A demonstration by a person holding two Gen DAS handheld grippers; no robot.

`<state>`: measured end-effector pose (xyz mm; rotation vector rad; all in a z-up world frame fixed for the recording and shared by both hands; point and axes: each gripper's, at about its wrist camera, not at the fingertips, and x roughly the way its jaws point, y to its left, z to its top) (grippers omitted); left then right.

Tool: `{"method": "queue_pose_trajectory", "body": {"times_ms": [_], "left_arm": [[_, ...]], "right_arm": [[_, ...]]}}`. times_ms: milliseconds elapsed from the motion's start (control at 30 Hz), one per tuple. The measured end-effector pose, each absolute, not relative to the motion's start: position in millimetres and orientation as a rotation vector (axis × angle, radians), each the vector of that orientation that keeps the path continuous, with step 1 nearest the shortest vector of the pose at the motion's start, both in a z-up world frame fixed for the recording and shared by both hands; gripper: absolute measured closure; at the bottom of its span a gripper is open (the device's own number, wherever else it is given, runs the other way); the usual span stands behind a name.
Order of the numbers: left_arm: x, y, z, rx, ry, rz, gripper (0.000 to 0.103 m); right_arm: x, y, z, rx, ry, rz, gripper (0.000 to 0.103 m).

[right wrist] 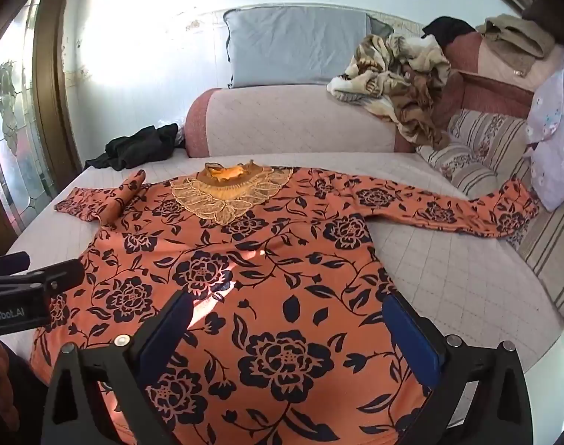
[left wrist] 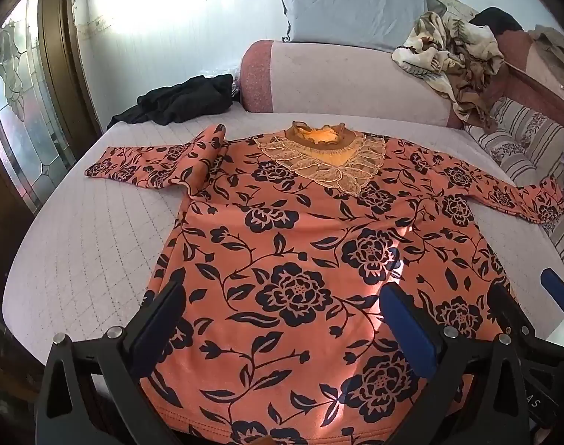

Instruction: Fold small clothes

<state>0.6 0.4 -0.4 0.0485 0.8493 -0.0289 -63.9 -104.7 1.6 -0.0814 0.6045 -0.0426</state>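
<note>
Your left gripper (left wrist: 282, 319) and right gripper (right wrist: 287, 328) look alike: black angular frames, round silver screws at the joints, dark blue pads lining the fingers (right wrist: 411, 330). White lettering marks the left one's side.

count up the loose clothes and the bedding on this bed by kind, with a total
floral orange top: 1
black garment: 1
grey pillow: 1
pink bolster: 1
crumpled patterned blanket: 1
striped cushion: 1
Total: 6. The pile at the far right corner is too unclear to count.
</note>
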Motion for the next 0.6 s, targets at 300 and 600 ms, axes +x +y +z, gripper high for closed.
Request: {"method": "queue_pose_trajectory", "body": {"times_ms": [300,600], "left_arm": [[0.4,0.7,-7.2,0.024,0.855,-0.027,0.000],[-3.0,5.6,-19.3,0.007,0.901,-0.030,0.000]], "right_arm": [[-55.5,-110.4,6.5,-0.113,0.610,-0.029,0.000],[-65.7,-98.2,-7.7,-0.124,0.614,-0.017,0.000]]}}
